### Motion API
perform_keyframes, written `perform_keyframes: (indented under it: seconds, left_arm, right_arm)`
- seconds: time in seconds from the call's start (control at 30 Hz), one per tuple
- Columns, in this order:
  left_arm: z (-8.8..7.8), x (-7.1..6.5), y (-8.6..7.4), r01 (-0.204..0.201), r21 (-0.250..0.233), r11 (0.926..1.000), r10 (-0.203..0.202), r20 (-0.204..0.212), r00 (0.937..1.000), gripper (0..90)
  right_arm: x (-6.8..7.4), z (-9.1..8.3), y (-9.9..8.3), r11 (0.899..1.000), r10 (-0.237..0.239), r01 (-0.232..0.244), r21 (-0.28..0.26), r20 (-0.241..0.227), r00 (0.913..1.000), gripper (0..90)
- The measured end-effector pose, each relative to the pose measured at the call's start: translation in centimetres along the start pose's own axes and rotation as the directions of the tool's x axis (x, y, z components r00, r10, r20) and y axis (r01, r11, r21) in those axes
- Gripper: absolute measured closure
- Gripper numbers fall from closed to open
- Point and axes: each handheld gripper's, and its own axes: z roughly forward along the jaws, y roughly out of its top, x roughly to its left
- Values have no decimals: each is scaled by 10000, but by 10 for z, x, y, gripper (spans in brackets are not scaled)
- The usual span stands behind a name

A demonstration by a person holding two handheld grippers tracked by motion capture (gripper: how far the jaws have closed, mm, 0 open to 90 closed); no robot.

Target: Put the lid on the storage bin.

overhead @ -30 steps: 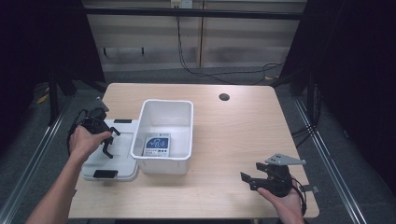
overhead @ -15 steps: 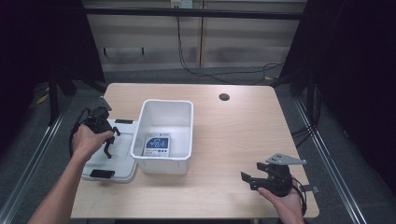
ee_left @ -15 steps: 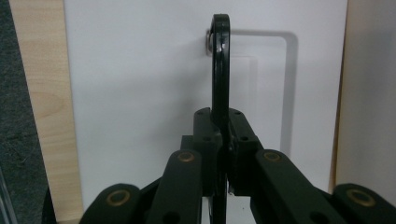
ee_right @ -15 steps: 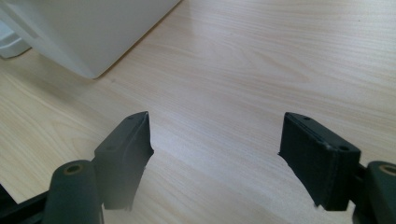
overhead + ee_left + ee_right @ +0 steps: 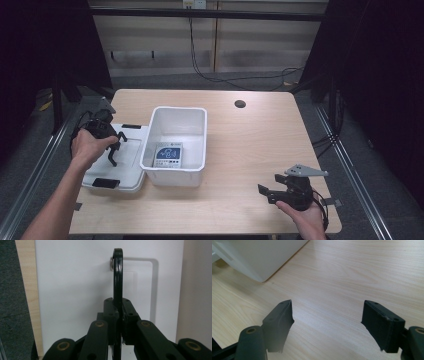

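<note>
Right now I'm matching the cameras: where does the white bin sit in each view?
High view: white bin, middle of the table, left of centre.
Left gripper view: probably the greyish strip along the right edge.
Right gripper view: top left corner.
Shared landmark: wooden table top.

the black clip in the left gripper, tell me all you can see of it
The black clip is a thin, glossy, dark loop with a rounded far end and a small silvery stud beside that end. It stands edge-on, pinched between the pads of the left gripper, over the white lid lying flat left of the white bin.
</note>
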Motion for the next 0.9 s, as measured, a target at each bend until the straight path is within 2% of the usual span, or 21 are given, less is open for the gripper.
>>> perform_keyframes:
  seconds: [0.3,0.4,0.6,0.67,0.9]
  left_arm:
    - [-12,3,-1,-123,-16,9999,123,109,9999,846]
    - [-17,5,-3,-112,13,9999,111,263,9996,847]
    - [-28,6,-4,-175,-79,9998,177,255,9995,847]
    - [-35,7,-5,-166,-227,9996,172,266,9995,847]
    - [-48,11,-6,-162,-289,9995,169,229,9996,847]
  right_arm:
    - [0,0,0,10000,-36,36,-31,-6,10000,236]
    - [0,0,0,10000,-35,35,-36,3,10000,210]
    - [0,-1,0,10000,21,-21,-58,15,10000,170]
    - [0,-1,0,10000,16,-16,-65,3,10000,169]
    - [0,0,0,10000,-27,27,-32,10,10000,169]
